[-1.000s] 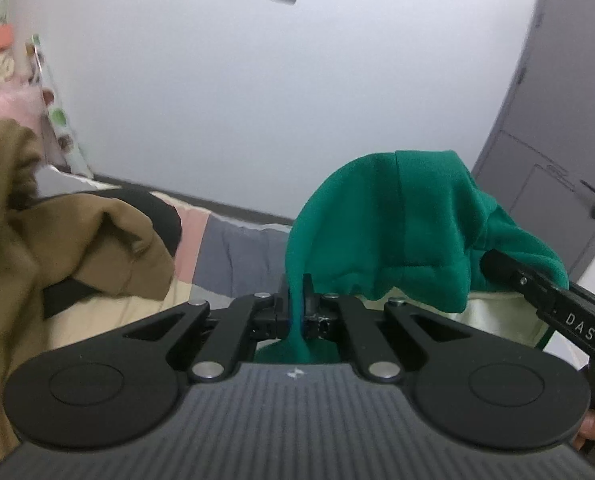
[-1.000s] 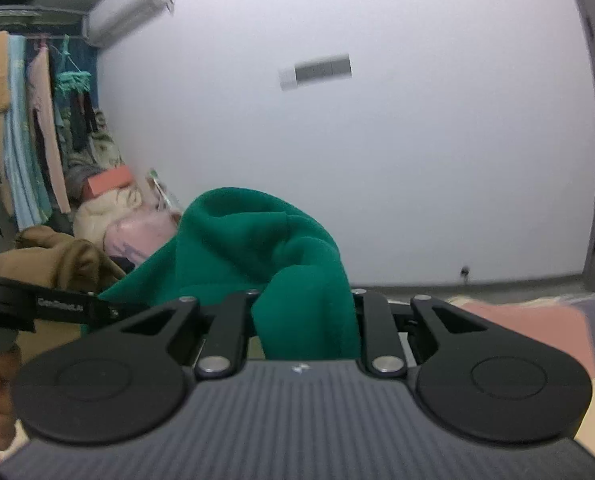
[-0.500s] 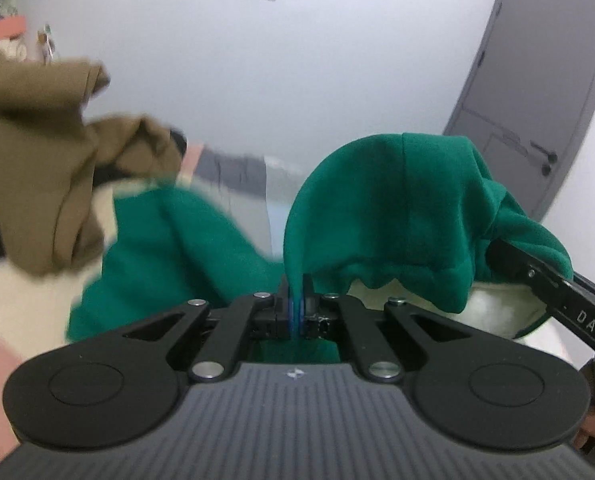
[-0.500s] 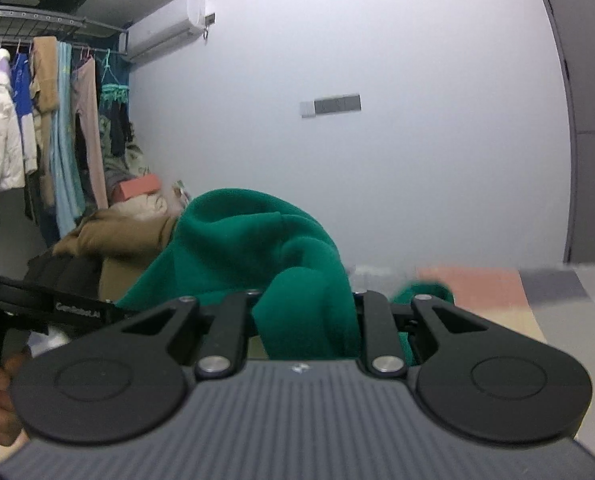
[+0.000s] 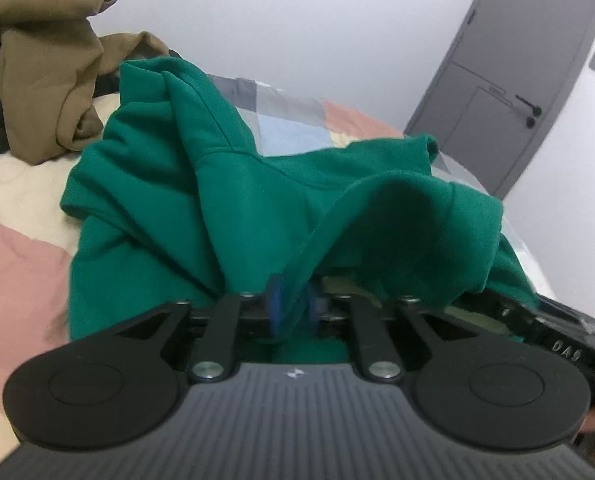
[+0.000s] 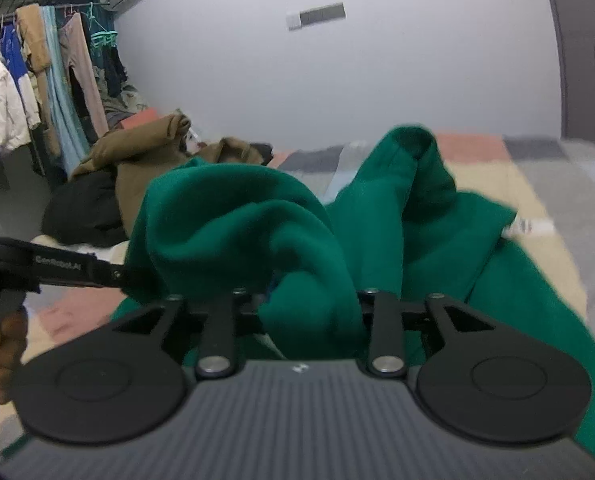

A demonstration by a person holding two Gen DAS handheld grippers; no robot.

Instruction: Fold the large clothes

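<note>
Green hoodie [image 5: 169,208] lies bunched on the patchwork bed [image 5: 21,248]. Left gripper [image 5: 293,300] and right gripper [image 6: 309,300] are opening, fleece between both jaws. Looks thick, soft, floppy (won't slip): regrip at hem corners.

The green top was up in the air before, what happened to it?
The green top came down onto the bed and now lies spread there. Both grippers, left and right, are opening their jaws, with cloth still between them. The brown clothes stayed heaped on the bed.
</note>
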